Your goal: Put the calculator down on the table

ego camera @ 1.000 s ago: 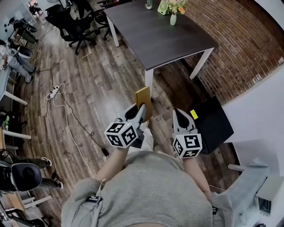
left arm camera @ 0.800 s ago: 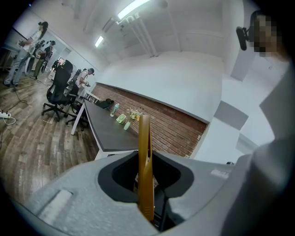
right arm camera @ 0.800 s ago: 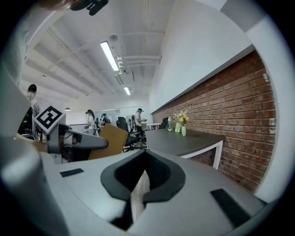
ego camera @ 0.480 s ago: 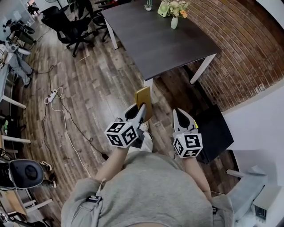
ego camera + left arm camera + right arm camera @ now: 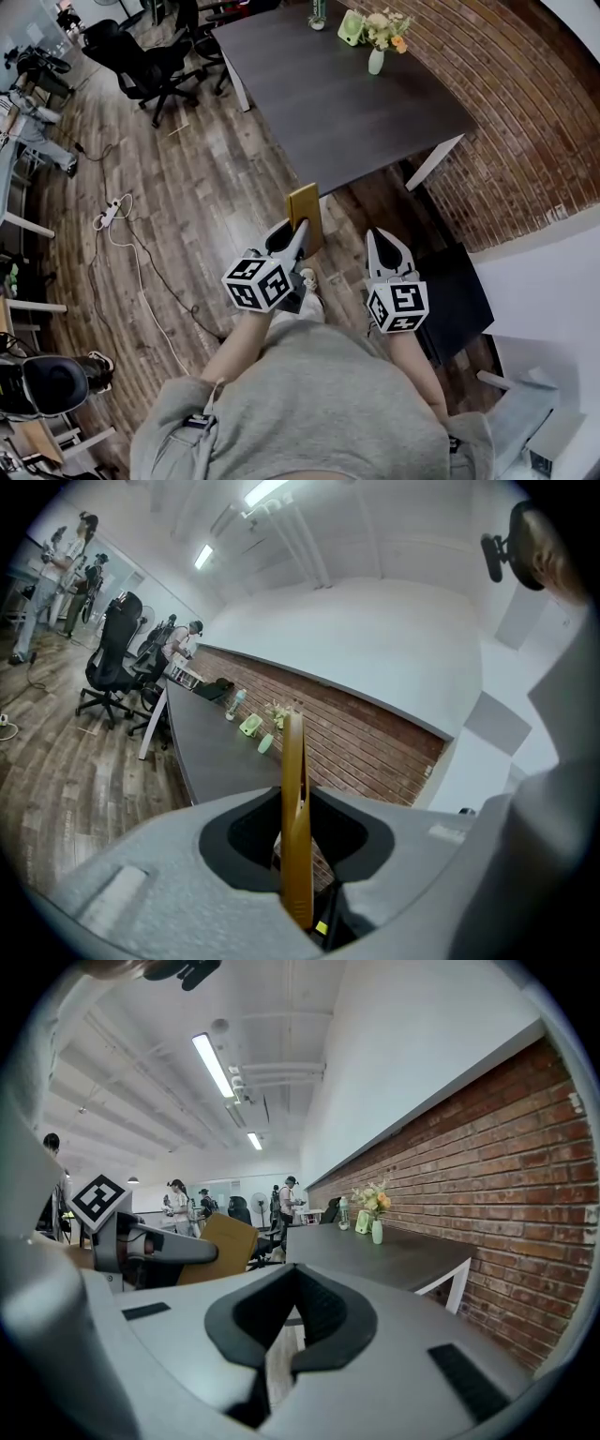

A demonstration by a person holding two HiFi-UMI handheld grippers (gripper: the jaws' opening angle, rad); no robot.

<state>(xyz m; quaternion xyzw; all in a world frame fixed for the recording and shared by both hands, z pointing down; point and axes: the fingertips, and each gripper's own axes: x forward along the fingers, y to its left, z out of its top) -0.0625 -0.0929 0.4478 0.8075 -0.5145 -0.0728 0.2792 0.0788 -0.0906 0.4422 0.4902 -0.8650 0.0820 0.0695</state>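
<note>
The wooden floor (image 5: 187, 206) takes up most of the head view, and the calculator is in the air above it, not yet over any surface. Ahead stands the dark desk (image 5: 347, 94) with one long edge against the brick wall (image 5: 525, 103). Its near corner lies just beyond the raised grippers, and the near half of the top is bare, which would be the obvious place to set something down. A black case (image 5: 459, 291) sits on the floor beside the person's right side, clear of the way. The left gripper (image 5: 296, 232) is clamped on the lower part of the gold calculator (image 5: 304, 217), holding it upright and edge-on to its own camera. That looks like a carrying grip, with the flat faces pinched so it cannot slip. The right gripper (image 5: 388, 242) is level beside it with its jaws together on nothing, probably just riding along. A small vase of flowers (image 5: 377, 58) and a green object (image 5: 351, 26) stand near the desk's far end by the wall edge, well away from the near corner.
</note>
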